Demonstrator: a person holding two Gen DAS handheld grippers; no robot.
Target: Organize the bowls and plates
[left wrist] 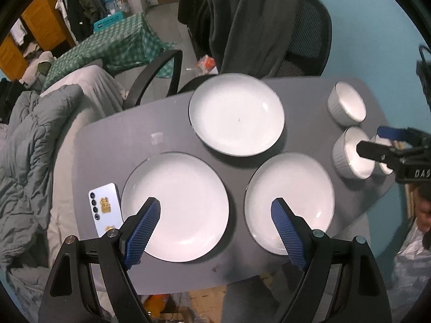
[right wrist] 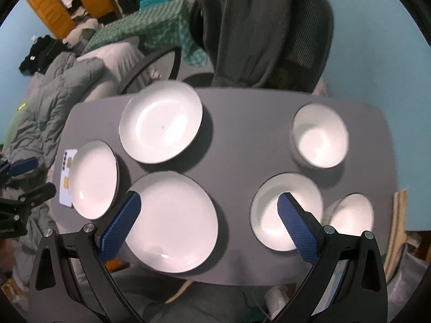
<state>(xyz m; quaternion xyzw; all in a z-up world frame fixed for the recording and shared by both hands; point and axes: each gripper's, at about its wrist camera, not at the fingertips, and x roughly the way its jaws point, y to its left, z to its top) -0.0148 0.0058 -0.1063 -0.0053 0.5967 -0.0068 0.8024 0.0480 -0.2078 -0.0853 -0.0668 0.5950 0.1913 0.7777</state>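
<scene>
Left gripper (left wrist: 215, 210) hovers over near edge of grey table (left wrist: 134, 140), jaws wide apart, nothing between them. Three white plates lie flat, apart from each other: near-left plate (left wrist: 183, 199), near-right plate (left wrist: 293, 196), far plate (left wrist: 237, 113) at far edge. Phone (left wrist: 103, 212) face down at left edge, just beside near-left plate. Along right edge: ribbed bowl (left wrist: 346, 105) at far corner, second bowl (left wrist: 350, 150) nearer, third bowl (left wrist: 383, 150) mostly hidden. Right gripper (left wrist: 377, 141) enters from right over second bowl, fingers apart.

I'm in a lived-in bedroom at home: rumpled duvet (left wrist: 29, 145) on the bed, coats on a clothes rack (left wrist: 80, 2), jacket-draped office chair (left wrist: 304, 35).
</scene>
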